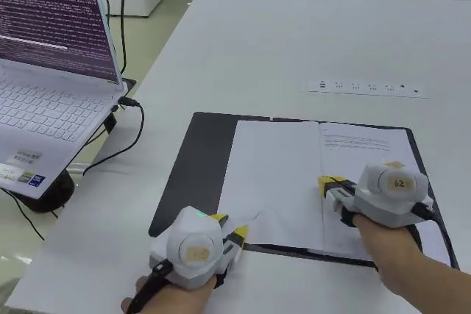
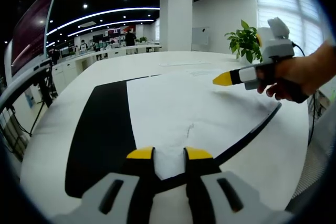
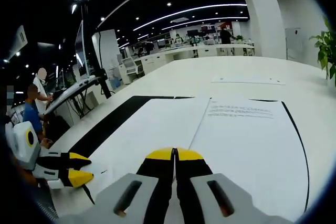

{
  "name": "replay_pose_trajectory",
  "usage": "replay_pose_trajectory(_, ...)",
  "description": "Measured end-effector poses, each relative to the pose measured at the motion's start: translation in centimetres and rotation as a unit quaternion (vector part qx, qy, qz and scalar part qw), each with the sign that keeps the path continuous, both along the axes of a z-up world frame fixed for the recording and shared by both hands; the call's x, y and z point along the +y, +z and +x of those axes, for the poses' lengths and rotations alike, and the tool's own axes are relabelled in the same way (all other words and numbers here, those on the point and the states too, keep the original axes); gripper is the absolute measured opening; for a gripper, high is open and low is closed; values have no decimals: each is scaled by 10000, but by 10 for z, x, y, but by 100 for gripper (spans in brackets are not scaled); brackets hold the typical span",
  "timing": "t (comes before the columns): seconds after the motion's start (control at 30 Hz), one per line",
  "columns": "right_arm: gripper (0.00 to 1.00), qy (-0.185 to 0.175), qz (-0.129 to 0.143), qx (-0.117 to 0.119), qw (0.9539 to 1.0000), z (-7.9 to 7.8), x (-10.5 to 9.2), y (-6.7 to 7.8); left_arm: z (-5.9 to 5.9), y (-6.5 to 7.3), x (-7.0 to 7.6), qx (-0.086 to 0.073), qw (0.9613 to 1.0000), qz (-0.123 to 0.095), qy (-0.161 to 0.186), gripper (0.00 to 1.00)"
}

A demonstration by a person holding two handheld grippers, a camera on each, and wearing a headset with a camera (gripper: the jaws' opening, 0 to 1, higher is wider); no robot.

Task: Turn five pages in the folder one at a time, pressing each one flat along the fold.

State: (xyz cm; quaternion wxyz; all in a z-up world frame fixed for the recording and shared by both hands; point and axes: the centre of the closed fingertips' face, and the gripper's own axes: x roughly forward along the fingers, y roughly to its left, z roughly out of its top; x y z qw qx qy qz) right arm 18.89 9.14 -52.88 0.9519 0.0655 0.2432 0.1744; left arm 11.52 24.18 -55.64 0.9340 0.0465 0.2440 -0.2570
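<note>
The folder lies open on the white table, its black cover [image 1: 193, 170] showing at the left. A blank white page [image 1: 274, 174] lies left of the fold, and a page with a few printed lines [image 1: 362, 148] lies right of it. My left gripper [image 1: 229, 227] is at the blank page's near left corner. In its own view the left gripper [image 2: 169, 153] is open, with the page's edge [image 2: 169, 167] lying between the yellow tips. My right gripper [image 1: 329, 185] rests shut by the fold. From its own view the right gripper [image 3: 175, 154] has both tips touching, low over the paper [image 3: 157, 124].
An open laptop [image 1: 44, 71] stands at the left with a black cable [image 1: 126, 145] trailing toward the folder. A white power strip [image 1: 368, 87] lies behind the folder. A potted plant [image 2: 244, 40] stands beyond the table. People sit at the far left [image 3: 31, 108].
</note>
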Motion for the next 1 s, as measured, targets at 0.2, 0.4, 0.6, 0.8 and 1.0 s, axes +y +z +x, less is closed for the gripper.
replay_pose_trajectory(0.2,0,-107,34,111,9999,16,-2,-11,0,1,0,-29,10000,-22,57,20)
replay_pose_trajectory(0.4,0,-217,98,65,9997,31,-4,-11,0,1,0,-54,10000,-30,56,20)
replay_pose_trajectory(0.6,0,-278,163,65,9995,43,-2,-9,1,0,0,-57,10000,-24,53,20)
replay_pose_trajectory(0.8,0,-377,227,42,9990,59,-4,-7,1,-2,1,-82,9999,-37,51,20)
replay_pose_trajectory(1.0,0,-425,277,82,9987,75,-4,-9,1,-1,0,-102,9999,-49,54,20)
